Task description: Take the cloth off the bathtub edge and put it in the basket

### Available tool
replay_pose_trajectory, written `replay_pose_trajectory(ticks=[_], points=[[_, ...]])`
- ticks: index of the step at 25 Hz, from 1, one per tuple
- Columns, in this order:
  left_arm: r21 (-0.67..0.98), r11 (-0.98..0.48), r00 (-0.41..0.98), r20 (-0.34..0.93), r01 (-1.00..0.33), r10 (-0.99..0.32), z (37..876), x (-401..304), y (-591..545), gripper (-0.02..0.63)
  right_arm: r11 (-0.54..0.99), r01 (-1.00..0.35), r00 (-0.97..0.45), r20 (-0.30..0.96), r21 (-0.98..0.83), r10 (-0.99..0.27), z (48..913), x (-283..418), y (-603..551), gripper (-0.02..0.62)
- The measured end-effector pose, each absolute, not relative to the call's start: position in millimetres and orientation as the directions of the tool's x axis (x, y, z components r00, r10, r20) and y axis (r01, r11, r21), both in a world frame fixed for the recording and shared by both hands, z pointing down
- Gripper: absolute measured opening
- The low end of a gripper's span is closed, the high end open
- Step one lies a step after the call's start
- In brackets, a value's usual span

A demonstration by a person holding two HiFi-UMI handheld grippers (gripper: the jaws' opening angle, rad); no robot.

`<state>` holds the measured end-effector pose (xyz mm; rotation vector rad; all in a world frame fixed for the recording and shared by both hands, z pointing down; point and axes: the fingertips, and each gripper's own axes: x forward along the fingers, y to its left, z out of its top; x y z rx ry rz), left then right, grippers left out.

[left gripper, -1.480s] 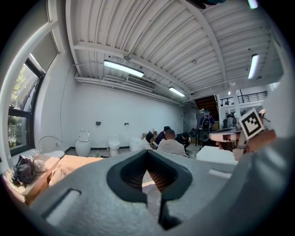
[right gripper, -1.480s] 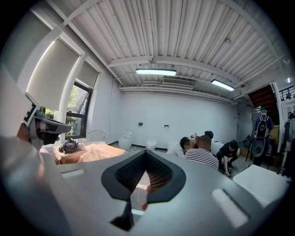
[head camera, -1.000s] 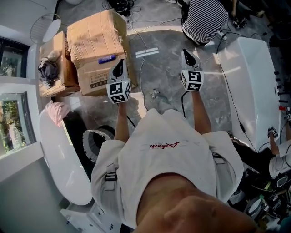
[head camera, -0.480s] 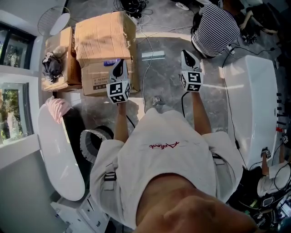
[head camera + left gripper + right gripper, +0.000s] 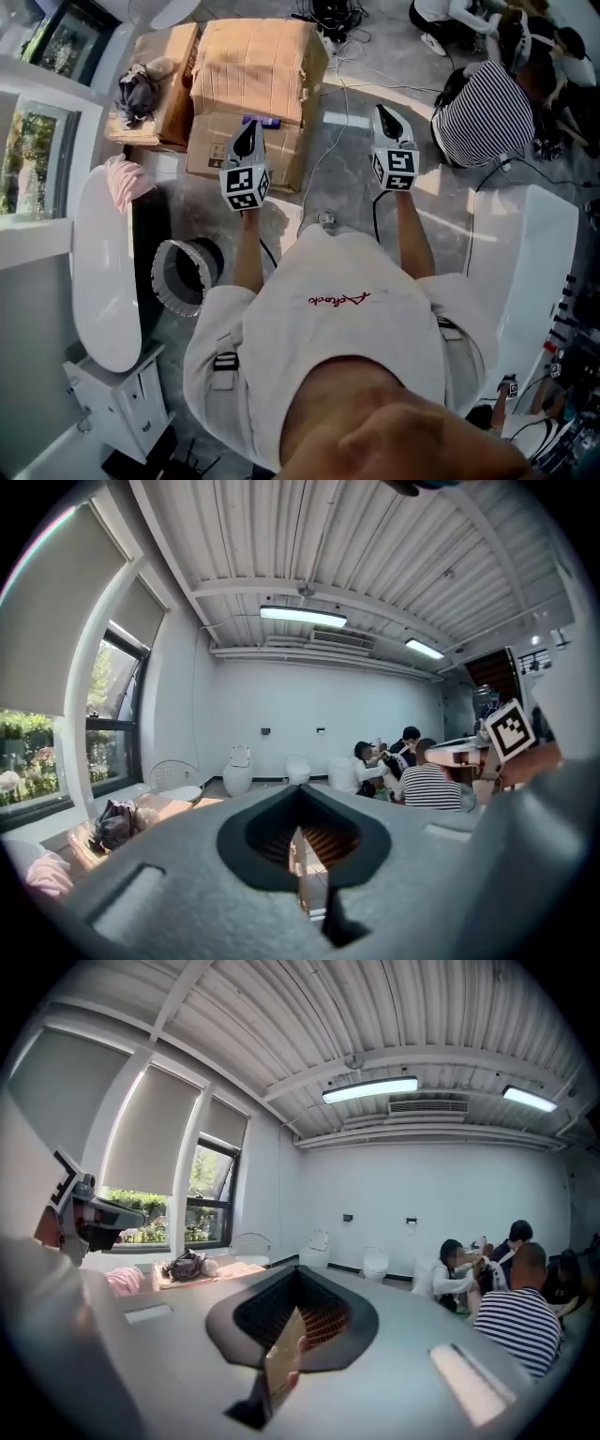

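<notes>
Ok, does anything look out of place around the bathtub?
Yes. A pink cloth lies bunched over the rim of the white bathtub at its far end, not in the round basket on the floor beside the tub. Beyond it, a dark bundle sits on a cardboard box, and cables trail across the floor.

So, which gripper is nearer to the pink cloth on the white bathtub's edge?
Left. In the head view the left gripper hangs right of the pink cloth, apart from it; the right gripper is much farther right.
</notes>
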<state>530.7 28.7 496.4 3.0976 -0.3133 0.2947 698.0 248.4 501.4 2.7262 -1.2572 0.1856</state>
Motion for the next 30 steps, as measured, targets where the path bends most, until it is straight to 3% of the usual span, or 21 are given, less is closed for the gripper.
replay_pose_trajectory(ticks=[7, 14, 30], points=[[-0.022, -0.905, 0.884, 0.205, -0.426, -0.421, 502, 481, -23, 0.0, -0.438, -0.898, 0.439, 0.179, 0.051, -0.88, 512, 696, 150, 0.006], [-0.031, -0.754, 0.733, 0.211, -0.656, -0.646, 501, 386, -64, 0.0, -0.154, -0.987, 0.16, 0.188, 0.047, -0.969, 516, 631, 50, 0.006], [-0.013, -0.384, 0.374, 0.2, -0.923, -0.906, 503, 164, -50, 0.0, 0.318, -0.947, -0.303, 0.194, 0.049, -0.933, 521, 423, -57, 0.006]])
